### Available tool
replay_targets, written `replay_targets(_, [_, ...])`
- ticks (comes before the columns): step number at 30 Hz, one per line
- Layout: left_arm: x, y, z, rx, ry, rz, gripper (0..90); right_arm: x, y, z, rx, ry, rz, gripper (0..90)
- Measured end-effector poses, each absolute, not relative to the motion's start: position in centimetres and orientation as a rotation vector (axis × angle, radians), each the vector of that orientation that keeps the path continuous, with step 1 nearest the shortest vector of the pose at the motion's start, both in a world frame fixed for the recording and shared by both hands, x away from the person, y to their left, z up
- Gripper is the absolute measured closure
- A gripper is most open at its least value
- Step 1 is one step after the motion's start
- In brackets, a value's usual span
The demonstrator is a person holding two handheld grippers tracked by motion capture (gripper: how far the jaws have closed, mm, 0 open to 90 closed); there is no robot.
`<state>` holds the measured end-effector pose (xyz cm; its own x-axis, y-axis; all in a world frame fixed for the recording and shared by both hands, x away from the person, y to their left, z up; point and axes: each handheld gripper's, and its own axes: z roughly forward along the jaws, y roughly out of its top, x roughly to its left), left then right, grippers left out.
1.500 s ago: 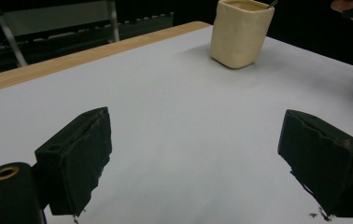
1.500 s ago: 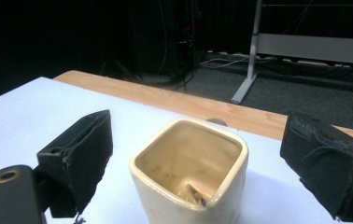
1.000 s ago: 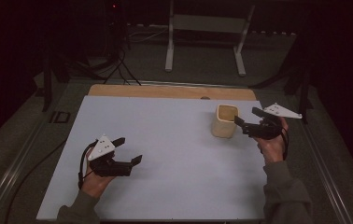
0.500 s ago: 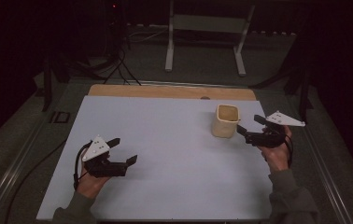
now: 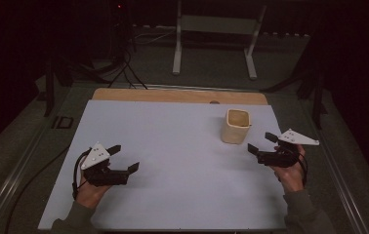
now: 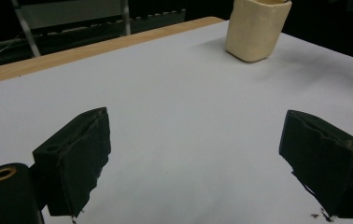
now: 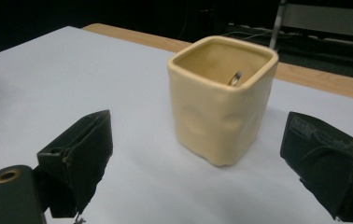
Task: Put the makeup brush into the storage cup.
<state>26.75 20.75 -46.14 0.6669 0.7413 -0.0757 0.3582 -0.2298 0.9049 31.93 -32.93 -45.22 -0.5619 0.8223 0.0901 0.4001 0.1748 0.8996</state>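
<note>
A cream, square-sided ceramic cup (image 5: 235, 126) stands upright on the white table sheet (image 5: 173, 146) at the right. In the right gripper view the cup (image 7: 221, 102) holds a thin metal piece (image 7: 234, 77) leaning against its inner wall. My right gripper (image 5: 262, 144) is open just right of the cup and a little nearer me, apart from it, jaws empty. My left gripper (image 5: 124, 158) is open at the front left, low over the sheet, nothing between its jaws. In the left gripper view the cup (image 6: 257, 29) stands far off at the upper right.
A wooden board edge (image 5: 177, 96) runs along the far side of the white sheet. A metal stand (image 5: 216, 34) rises behind the table. Cables (image 5: 124, 68) lie on the floor at the back left. A small dark block (image 5: 63, 122) sits off the sheet's left edge.
My right gripper has drawn back from the cup toward me and lower. The left gripper has shifted slightly toward the front left. The cup has not moved.
</note>
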Motion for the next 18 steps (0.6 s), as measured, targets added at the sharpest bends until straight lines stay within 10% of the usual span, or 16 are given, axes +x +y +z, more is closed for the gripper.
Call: replay_targets(18, [26.4, 21.6, -46.3, 1.843, 0.898, 0.480, 9.5, 29.8, -32.5, -47.2, 1.168, 2.081, 1.377, 9.2])
